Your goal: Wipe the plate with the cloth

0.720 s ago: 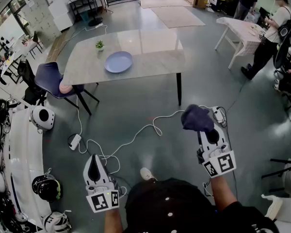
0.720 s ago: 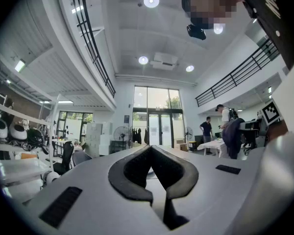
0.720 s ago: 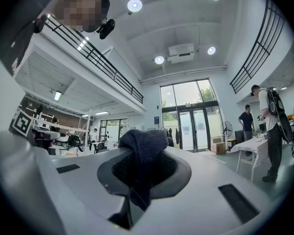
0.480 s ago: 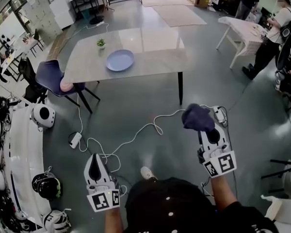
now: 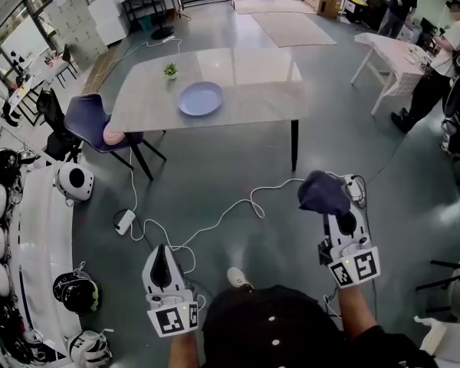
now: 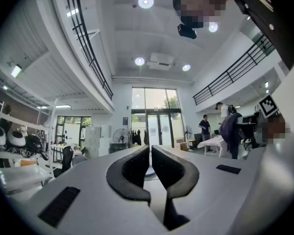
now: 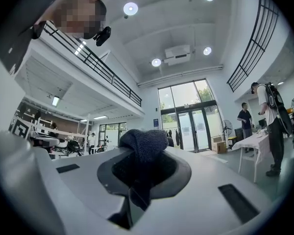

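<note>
Cloth (image 5: 323,192) and plate (image 5: 200,98), well apart.
Right gripper (image 7: 146,169) clamps cloth; left gripper (image 5: 162,253) jaws together; plate lies on table (image 5: 253,75).

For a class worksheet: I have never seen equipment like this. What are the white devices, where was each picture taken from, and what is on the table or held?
No robot: a person holds a two-jaw gripper in each hand. The wide picture comes from a camera on the person's head, looking down. The other two come from cameras riding on the grippers, looking along their jaws. The left gripper has its jaws together, empty. The right gripper is shut on a dark cloth. Ahead stands a table with a blue plate and a small plant; the person stands away from it, so wiping has not begun.
</note>
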{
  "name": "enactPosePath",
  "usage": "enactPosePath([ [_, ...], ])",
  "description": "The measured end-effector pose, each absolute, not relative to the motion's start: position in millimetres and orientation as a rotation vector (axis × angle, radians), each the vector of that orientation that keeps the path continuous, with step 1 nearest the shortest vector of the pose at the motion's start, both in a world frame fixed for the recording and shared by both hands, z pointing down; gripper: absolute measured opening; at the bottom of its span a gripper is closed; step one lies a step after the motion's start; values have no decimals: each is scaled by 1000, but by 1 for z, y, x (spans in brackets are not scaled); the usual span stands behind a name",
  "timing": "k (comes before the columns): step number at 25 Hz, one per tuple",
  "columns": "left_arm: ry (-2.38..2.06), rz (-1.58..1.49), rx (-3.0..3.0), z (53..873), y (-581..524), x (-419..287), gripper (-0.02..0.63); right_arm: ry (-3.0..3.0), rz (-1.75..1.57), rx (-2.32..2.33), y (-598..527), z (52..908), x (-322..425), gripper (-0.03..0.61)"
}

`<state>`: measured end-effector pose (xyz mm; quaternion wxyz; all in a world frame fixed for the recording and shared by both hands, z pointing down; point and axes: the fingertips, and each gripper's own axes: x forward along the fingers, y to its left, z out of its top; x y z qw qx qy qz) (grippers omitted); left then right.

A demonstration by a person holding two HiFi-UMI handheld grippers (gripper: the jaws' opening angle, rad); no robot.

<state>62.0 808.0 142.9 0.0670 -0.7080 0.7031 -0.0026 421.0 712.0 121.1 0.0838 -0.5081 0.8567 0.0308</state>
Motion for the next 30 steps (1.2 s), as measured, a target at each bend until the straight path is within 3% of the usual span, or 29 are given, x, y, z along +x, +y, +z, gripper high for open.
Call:
enactPosePath([
  [2, 2108, -11, -2158, 145, 806, 61, 58, 2558, 84, -1522, 711, 123, 417, 28],
  [4, 2119, -10, -2173, 148, 800, 57, 190, 2558, 82, -1528, 708, 125, 415, 28],
  [10, 2169, -28, -2165, 155, 787, 40, 302, 2556, 75, -1529, 697, 125, 405, 29],
  [30, 2148, -18, -2189, 149, 744, -22, 318, 2503, 84, -1551, 652, 115, 357, 29],
])
